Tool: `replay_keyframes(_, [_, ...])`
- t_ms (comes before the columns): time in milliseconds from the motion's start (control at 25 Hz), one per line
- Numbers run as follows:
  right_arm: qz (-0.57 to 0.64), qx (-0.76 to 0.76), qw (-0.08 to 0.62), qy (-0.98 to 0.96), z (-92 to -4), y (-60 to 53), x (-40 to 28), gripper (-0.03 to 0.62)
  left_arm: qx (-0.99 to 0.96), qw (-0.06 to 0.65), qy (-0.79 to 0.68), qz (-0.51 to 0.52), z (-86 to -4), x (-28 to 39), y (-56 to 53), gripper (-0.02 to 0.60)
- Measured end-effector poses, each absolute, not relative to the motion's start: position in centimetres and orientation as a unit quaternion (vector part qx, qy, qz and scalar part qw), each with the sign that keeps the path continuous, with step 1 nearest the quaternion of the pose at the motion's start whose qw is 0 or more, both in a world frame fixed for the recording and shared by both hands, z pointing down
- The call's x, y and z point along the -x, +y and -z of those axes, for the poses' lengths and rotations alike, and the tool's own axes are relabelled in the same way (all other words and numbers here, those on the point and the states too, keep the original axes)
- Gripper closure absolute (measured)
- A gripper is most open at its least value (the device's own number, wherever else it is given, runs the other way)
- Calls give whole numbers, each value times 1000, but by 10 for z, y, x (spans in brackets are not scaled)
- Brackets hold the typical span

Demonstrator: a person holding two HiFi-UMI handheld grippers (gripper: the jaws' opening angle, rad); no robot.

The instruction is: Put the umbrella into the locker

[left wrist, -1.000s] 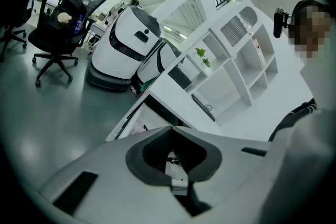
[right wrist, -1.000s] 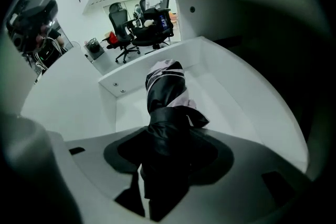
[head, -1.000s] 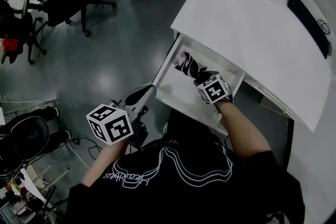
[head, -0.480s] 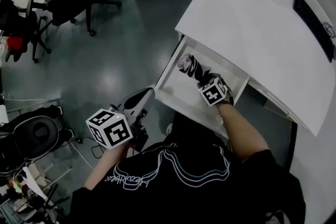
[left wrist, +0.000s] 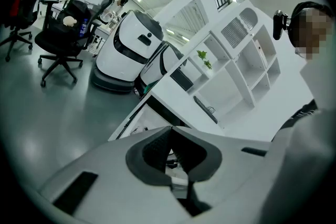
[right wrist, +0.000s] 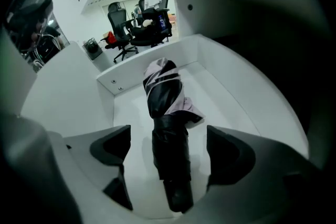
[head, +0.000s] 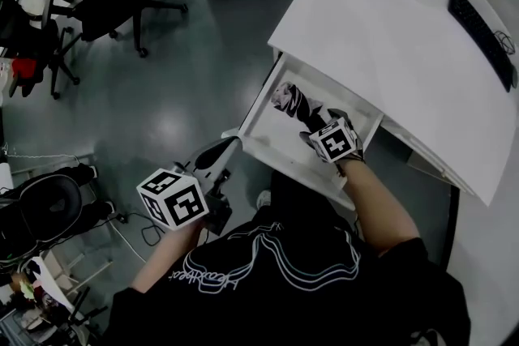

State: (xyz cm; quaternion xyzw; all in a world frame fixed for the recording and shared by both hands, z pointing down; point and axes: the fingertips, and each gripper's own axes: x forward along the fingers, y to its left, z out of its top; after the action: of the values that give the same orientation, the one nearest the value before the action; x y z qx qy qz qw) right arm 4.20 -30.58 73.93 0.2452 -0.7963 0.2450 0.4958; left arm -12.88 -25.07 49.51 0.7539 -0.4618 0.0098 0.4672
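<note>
Black umbrella [right wrist: 163, 93] inside downturned, just-opened gripper [right wrist: 167, 152]

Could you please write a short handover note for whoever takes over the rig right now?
Right tongs: open. The jaws have just opened and stand either side of the umbrella without pressing it.
Left tongs: shut, empty, held over the floor beside the open drawer.
Umbrella: folded, lying on the drawer's floor.
Done: umbrella placed in the drawer and released.
Left: lift the right tongs clear, then probably push the drawer shut.
</note>
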Motion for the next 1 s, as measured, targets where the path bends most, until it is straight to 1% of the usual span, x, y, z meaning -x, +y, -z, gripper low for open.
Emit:
replay_keyframes(120, [-248, -264, 453, -815, -709, -308, -43, 140, -754, 464, -464, -1, -495, 124, -251, 577])
replay_keyframes(240, [-259, -277, 371, -848, -657, -309, -36, 209, -765, 461, -451, 5, -490, 110, -254, 577])
replay_keyframes(320, [-256, -279, 320, -869, -616, -305, -31, 272, -773, 457, -440, 8, -483, 100, -256, 577])
replay_keyframes(480, [-222, -269, 250, -903, -540, -290, -24, 425, -790, 443, -424, 14, -463, 87, -253, 577])
replay_keyframes(560, [-225, -267, 209, -914, -507, -282, -23, 516, -802, 431, -414, 14, -452, 81, -250, 577])
replay_keyframes(640, [-233, -265, 171, -920, -481, -271, -23, 591, -815, 417, -402, 13, -440, 75, -246, 577])
replay_keyframes(880, [-209, -259, 126, -935, -426, -234, -27, 591, -845, 386, -371, 12, -410, 66, -222, 577])
replay_keyframes(1000, [-208, -261, 91, -938, -400, -219, -33, 591, -858, 367, -360, 13, -395, 63, -209, 577])
